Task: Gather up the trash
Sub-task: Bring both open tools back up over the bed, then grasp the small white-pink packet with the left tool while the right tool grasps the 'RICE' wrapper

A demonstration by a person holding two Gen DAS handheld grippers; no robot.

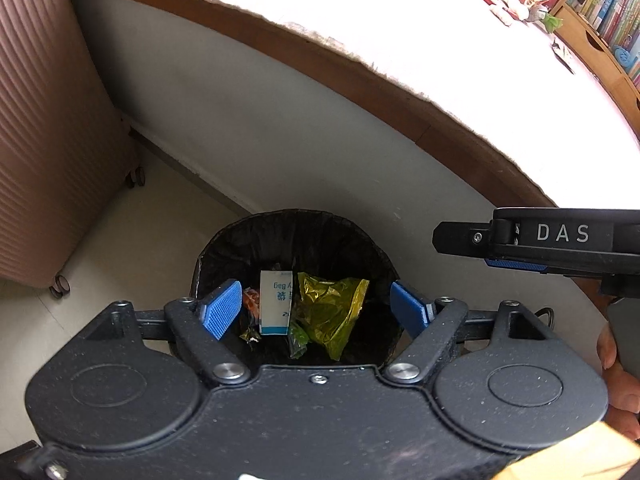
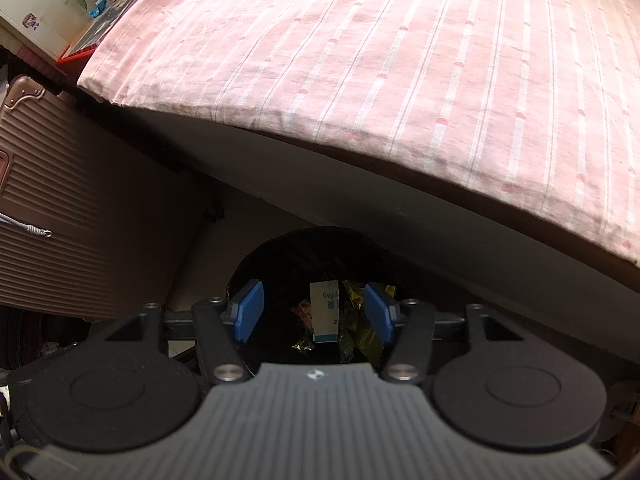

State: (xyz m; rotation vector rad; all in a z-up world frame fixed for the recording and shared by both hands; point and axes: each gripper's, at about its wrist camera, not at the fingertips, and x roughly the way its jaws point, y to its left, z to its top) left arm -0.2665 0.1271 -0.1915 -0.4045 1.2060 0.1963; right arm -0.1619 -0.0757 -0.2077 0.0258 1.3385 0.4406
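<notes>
A black-lined trash bin [image 1: 296, 224] stands on the floor beside the bed, and it appears again in the right wrist view [image 2: 312, 240]. Inside lie a white and blue packet [image 1: 274, 302], a yellow-green foil wrapper [image 1: 328, 312] and a small orange wrapper [image 1: 250, 300]. My left gripper [image 1: 318, 310] hangs open right over the bin, holding nothing. My right gripper [image 2: 314, 314] is also open above the bin, empty; its finger shows from the side in the left wrist view [image 1: 516, 240]. The packet [image 2: 326, 312] sits below it. More wrappers [image 1: 516, 0] lie far off on the bed.
A pink ribbed suitcase [image 1: 48, 140] on wheels stands left of the bin. The bed with a pink striped sheet [image 2: 400, 80] overhangs behind it, above a grey bed base [image 1: 280, 132]. A bookshelf [image 1: 600, 8] lines the far side. A hand [image 1: 616, 384] holds the right gripper.
</notes>
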